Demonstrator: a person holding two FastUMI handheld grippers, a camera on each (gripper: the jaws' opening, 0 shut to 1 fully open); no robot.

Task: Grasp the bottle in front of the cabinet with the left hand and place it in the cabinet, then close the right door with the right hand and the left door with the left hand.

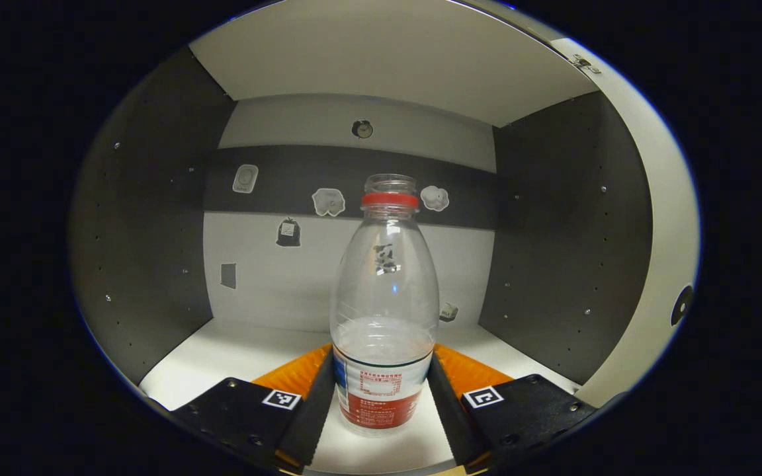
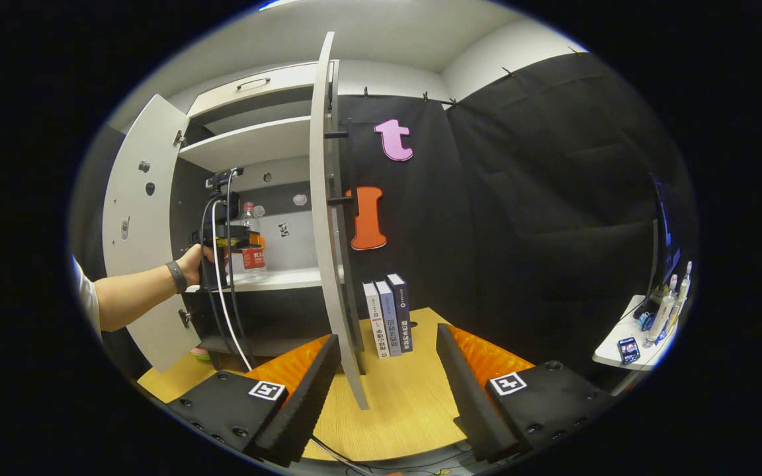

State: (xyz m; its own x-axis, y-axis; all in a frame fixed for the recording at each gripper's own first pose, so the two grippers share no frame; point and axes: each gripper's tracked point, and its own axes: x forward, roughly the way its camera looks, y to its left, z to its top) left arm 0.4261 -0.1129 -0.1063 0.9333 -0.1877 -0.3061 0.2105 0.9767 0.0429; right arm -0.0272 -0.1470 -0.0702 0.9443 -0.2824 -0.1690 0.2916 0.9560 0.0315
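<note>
A: Start with the biggest thing. What do you see?

B: The cabinet [image 2: 255, 139], at ten o'clock in the right gripper view, with both doors swung out. The left door [image 2: 139, 231] hangs open at nine o'clock, and the right door [image 2: 328, 218] stands edge-on near the middle.

A: And the bottle?

B: The bottle [image 1: 384, 311] stands upright on the cabinet's white shelf [image 1: 222, 354], dead centre in the left gripper view, uncapped, with a red neck ring. From the right gripper view it sits at nine o'clock, inside the cabinet.

A: Is it gripped?

B: The left gripper [image 1: 381, 396] has a finger against each side of the bottle's labelled base, clamped on it.

A: The other one?

B: The right gripper [image 2: 387, 390] is spread wide with nothing between its fingers, above the wooden table [image 2: 401, 410], three books [image 2: 389, 317] at twelve o'clock.
</note>
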